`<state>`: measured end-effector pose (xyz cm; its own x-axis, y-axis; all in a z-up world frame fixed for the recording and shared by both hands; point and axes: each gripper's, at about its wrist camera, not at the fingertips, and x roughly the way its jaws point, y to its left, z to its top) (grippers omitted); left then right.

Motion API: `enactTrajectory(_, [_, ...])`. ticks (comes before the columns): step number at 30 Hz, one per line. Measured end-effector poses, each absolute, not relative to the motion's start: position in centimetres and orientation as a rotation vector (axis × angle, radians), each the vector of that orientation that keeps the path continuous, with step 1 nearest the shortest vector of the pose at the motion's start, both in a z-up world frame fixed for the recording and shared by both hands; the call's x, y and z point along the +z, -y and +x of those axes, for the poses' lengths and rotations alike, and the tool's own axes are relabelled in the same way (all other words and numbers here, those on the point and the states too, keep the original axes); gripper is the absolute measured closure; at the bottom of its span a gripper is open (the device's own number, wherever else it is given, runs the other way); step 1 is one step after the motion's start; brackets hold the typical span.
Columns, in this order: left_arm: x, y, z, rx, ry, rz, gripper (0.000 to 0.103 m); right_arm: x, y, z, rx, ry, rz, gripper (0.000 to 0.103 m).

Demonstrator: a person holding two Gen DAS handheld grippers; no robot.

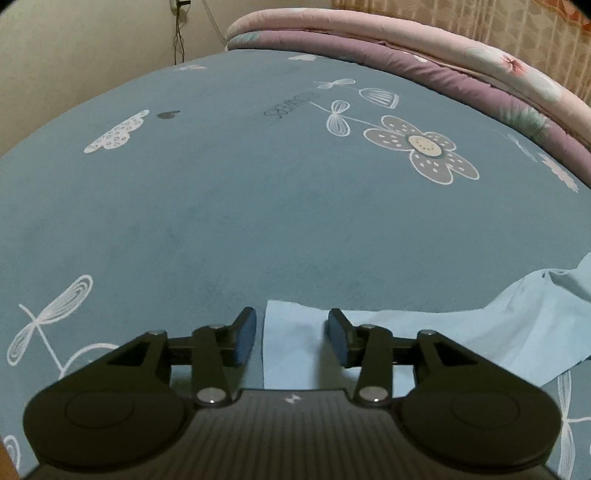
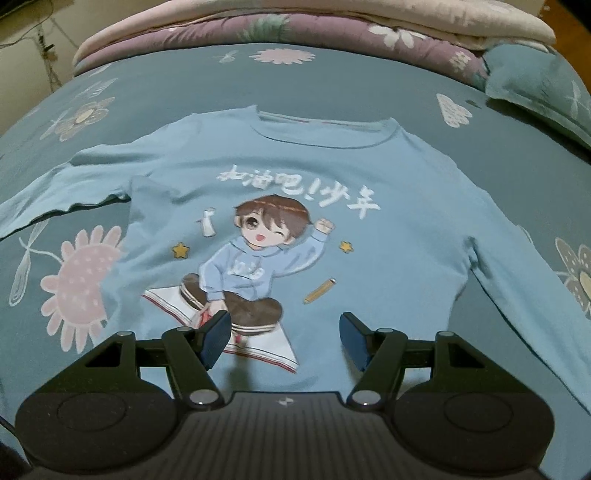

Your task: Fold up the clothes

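Note:
A light blue long-sleeved shirt lies flat and face up on the bed, its cartoon boy print upward and both sleeves spread sideways. My right gripper hovers open over the lower part of the print, nothing between its fingers. In the left wrist view the end of one sleeve stretches in from the right. My left gripper is open above the sleeve's cuff end; the pads stand apart on either side and do not press the cloth.
The teal flower-print bed sheet spreads bare to the left of the sleeve. Folded pink and purple quilts are stacked along the far edge. A teal pillow lies at the back right. A wall with hanging cables stands beyond.

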<state>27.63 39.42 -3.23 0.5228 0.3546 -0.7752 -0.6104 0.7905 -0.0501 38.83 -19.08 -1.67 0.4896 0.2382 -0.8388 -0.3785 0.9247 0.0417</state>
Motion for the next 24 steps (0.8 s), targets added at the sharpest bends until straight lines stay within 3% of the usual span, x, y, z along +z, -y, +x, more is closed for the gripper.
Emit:
enactTrajectory(3, [-3.9,-39.4,28.3,0.590,-0.834,-0.312,0.053,-1.4,18.7,38.6,0.388,-0.984,-0.167,0.033])
enactTrajectory(5, [-4.3,-39.4,28.8,0.589,-0.838,-0.298,0.055,-1.3,18.6,38.4,0.385,-0.983,-0.170,0.033])
enactTrajectory(6, [-4.2,-39.2,28.9,0.575,-0.847,-0.287,0.060,-1.3,18.7,38.3,0.382,-0.983,-0.169,0.033])
enactTrajectory(7, [-4.0,-38.7,28.9,0.544,-0.856,-0.283,0.084,-1.2,18.7,38.2,0.378,-0.982,-0.167,0.033])
enactTrajectory(8, [-3.8,-38.4,29.0,0.509,-0.856,-0.291,0.098,-1.2,18.8,38.2,0.375,-0.983,-0.162,0.033])
enactTrajectory(9, [-3.6,-38.1,29.0,0.482,-0.856,-0.293,0.100,-1.2,18.8,38.2,0.374,-0.983,-0.160,0.033])
enactTrajectory(15, [-1.2,-38.0,27.3,0.583,-0.754,-0.309,0.100,-1.1,18.6,38.0,0.374,-0.976,-0.163,0.032])
enactTrajectory(19, [-0.7,-38.1,26.7,0.614,-0.789,-0.306,0.092,-1.1,18.6,38.2,0.373,-0.974,-0.160,0.031])
enactTrajectory(24, [-0.8,-37.9,26.8,0.731,-0.840,-0.250,0.091,-1.2,18.5,38.3,0.377,-0.975,-0.153,0.030])
